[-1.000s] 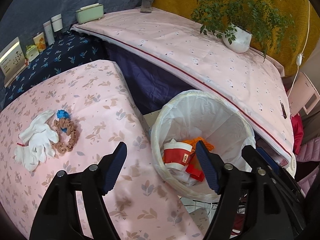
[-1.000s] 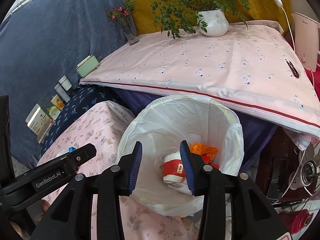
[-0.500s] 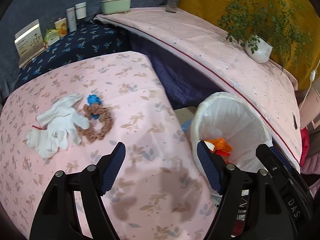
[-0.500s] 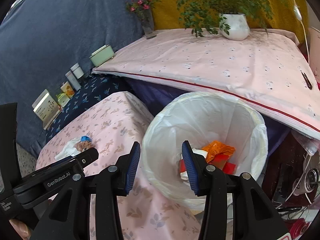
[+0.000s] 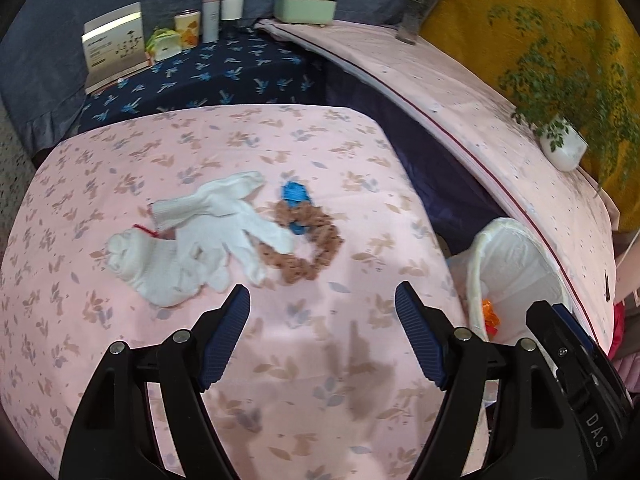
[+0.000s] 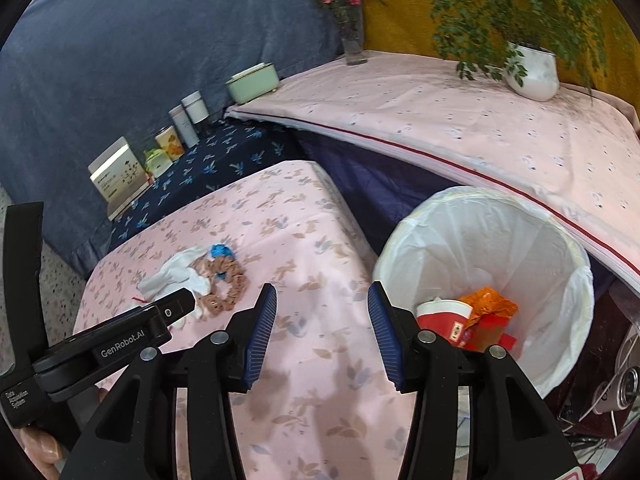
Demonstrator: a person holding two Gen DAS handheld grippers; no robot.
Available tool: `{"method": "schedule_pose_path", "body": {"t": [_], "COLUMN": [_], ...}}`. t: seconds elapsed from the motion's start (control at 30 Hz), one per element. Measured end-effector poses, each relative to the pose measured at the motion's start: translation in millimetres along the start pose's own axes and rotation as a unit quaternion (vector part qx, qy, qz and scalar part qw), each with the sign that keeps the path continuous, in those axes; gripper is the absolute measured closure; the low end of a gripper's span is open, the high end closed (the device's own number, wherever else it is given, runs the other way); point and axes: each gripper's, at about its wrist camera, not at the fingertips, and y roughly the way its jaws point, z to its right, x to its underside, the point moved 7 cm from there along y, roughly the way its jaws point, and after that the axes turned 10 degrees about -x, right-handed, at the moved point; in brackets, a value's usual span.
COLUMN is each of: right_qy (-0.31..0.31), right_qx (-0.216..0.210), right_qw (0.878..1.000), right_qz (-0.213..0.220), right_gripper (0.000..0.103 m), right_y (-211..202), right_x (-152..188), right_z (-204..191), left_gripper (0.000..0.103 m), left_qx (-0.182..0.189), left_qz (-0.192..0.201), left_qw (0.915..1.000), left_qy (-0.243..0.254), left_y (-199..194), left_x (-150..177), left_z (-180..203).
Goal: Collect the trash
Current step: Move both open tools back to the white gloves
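Observation:
White gloves [image 5: 200, 236] lie on the pink floral table [image 5: 312, 380], touching a brown scrunchie [image 5: 308, 246] and a blue scrap [image 5: 295, 195]. My left gripper [image 5: 322, 312] is open and empty, just short of them. The white-lined trash bin [image 6: 492, 256] stands right of the table and holds a red paper cup [image 6: 444, 316] and an orange wrapper [image 6: 490, 300]. My right gripper [image 6: 322, 320] is open and empty over the table's right edge, beside the bin. The gloves [image 6: 176, 276] and scrunchie [image 6: 224, 284] also show in the right wrist view, far left.
A second pink-covered table [image 6: 460, 120] behind carries a potted plant [image 6: 532, 70], a flower vase [image 6: 354, 40] and a green box [image 6: 252, 82]. Boxes and cans [image 5: 188, 28] stand on a dark blue cloth at the back. The left gripper's body [image 6: 100, 344] crosses the right view's lower left.
Both grippers have swung left, away from the bin and over the pink floral table. The gloves and scrunchie now sit nearer the left gripper. Both stay open.

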Motion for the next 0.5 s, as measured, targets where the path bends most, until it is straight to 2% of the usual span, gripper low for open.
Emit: {"method": "schedule_pose_path", "body": {"t": [0.17,0.2,0.23,0.43,0.5], "right_qy": [-0.019,-0.022,-0.025,-0.053,-0.063], "right_qx": [-0.012,-0.015,-0.017,-0.033,-0.037], "right_qw": [1.000,0.999,0.999,0.997,0.996], "right_qz": [-0.015,-0.019,-0.022,-0.044,-0.052], "right_gripper": [0.055,0.055,0.055,0.055,0.055], "right_y": [16,20,23,46,54], "right_x": [5,6,7,17,20], "right_z": [-27,-33,-38,-74,-86], "left_gripper": [0.031,0.029,0.021,0.020,0.015], "left_qx": [-0.020,-0.024,-0.028,-0.055,-0.066], "left_qz": [-0.006,-0.009,-0.011,-0.015,-0.023], "left_qw": [0.9994,0.9990,0.9986,0.9959,0.9941], "left_qy": [-0.028,-0.036,-0.043,-0.071,-0.083], "left_y": [8,10,12,22,28], "left_x": [-1,-1,-1,2,4], "left_z": [-39,-48,-55,-97,-113]}}
